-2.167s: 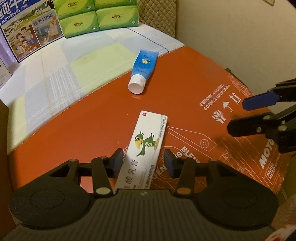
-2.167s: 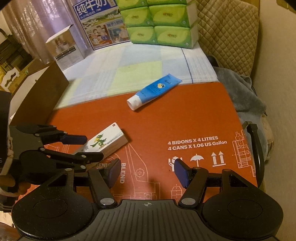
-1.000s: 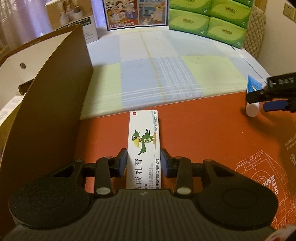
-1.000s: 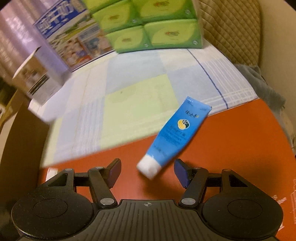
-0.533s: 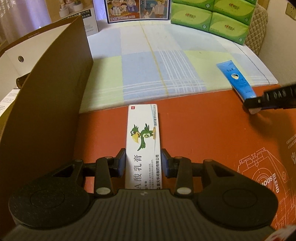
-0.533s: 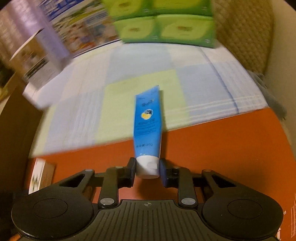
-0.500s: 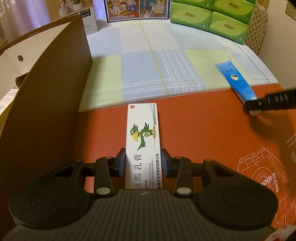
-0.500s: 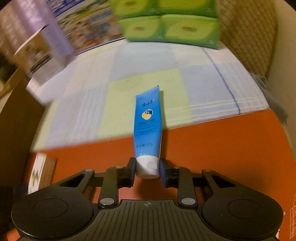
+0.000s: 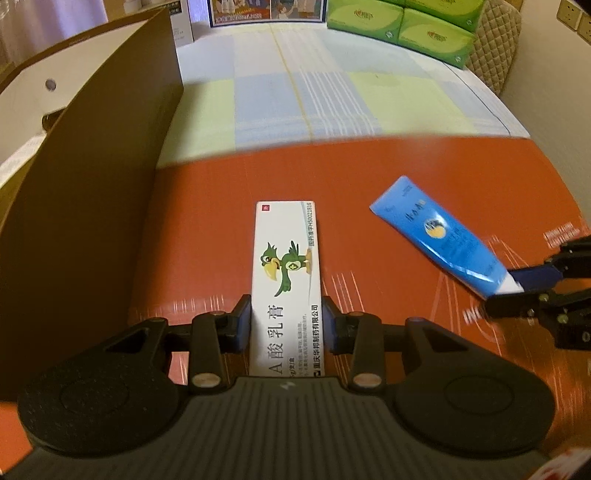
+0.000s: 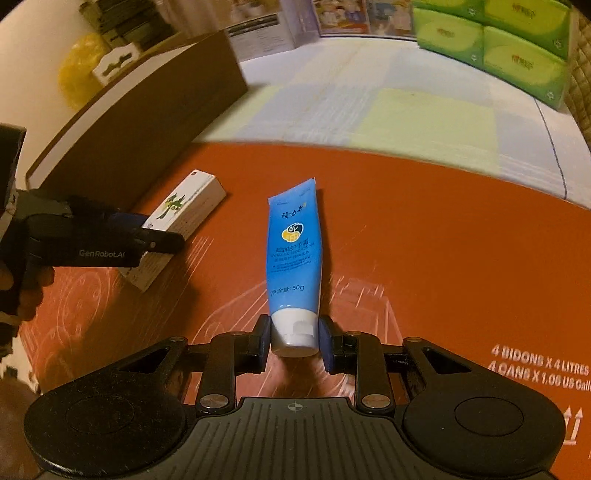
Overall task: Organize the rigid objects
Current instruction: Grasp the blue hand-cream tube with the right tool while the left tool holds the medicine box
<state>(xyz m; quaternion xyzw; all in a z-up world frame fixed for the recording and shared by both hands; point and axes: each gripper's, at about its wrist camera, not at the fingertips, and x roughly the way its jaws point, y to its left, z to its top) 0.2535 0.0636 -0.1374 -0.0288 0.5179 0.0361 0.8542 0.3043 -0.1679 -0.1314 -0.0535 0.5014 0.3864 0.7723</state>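
gripping carton (image 9: 286,280), right claw (image 10: 294,338) pinching tube (image 10: 294,254)

Each camera sits just behind its own tongs and looks steeply down along them at the orange surface (image 9: 221,192), close in. The left view faces the patchwork cloth (image 9: 332,92) and the green packs (image 9: 399,18) at the back; the right view faces much the same way, though its far edge is blurred. Both share the white box (image 10: 184,218), the blue tube (image 9: 439,236) and the brown cardboard wall (image 10: 147,122), and each catches the other's tongs at its edge.
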